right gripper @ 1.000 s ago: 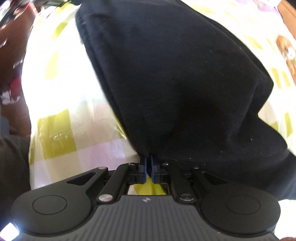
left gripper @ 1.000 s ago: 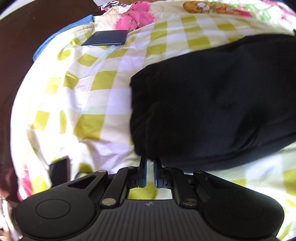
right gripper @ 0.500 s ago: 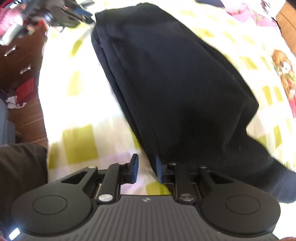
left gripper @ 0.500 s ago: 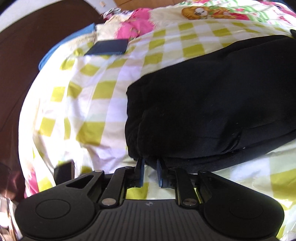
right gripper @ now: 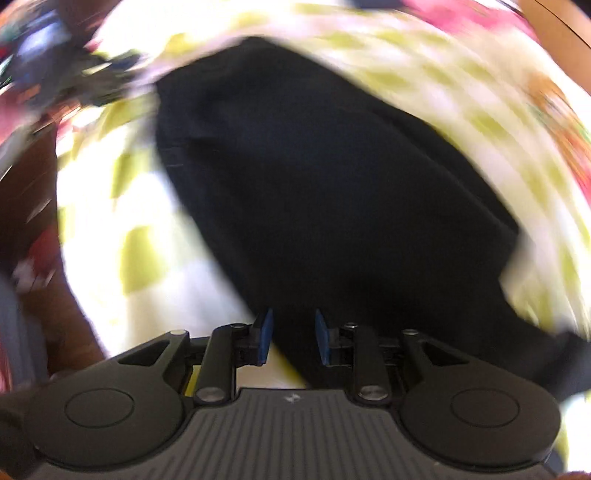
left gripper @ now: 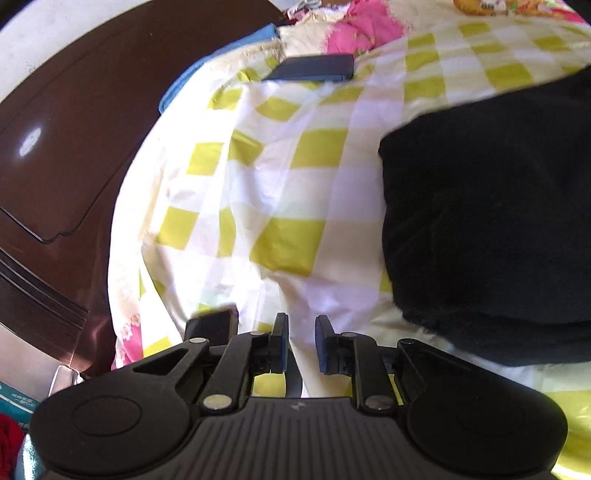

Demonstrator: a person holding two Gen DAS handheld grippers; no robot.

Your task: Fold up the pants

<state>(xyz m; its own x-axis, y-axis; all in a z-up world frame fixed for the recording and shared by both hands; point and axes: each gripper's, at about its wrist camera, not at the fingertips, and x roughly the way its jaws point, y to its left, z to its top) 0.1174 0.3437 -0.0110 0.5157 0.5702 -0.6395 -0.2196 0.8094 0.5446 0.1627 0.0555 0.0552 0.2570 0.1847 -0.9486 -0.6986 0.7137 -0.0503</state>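
The black pants (left gripper: 491,225) lie folded on the yellow-and-white checked bedsheet (left gripper: 295,206). In the left wrist view they fill the right side. My left gripper (left gripper: 300,341) is open and empty, over bare sheet to the left of the pants' edge. In the blurred right wrist view the pants (right gripper: 325,192) fill the middle. My right gripper (right gripper: 291,339) is open, its jaws apart over the near edge of the pants, holding nothing.
A dark flat case (left gripper: 314,68) lies on the sheet at the back. A dark phone-like object (left gripper: 212,325) lies near the left gripper. A brown wooden headboard (left gripper: 62,147) stands at the left. Pink patterned bedding (left gripper: 362,29) lies at the far end.
Both grippers were shut on the pants' edge a second ago, then opened and let go. My left gripper has moved left off the pants. The right view swings and blurs.
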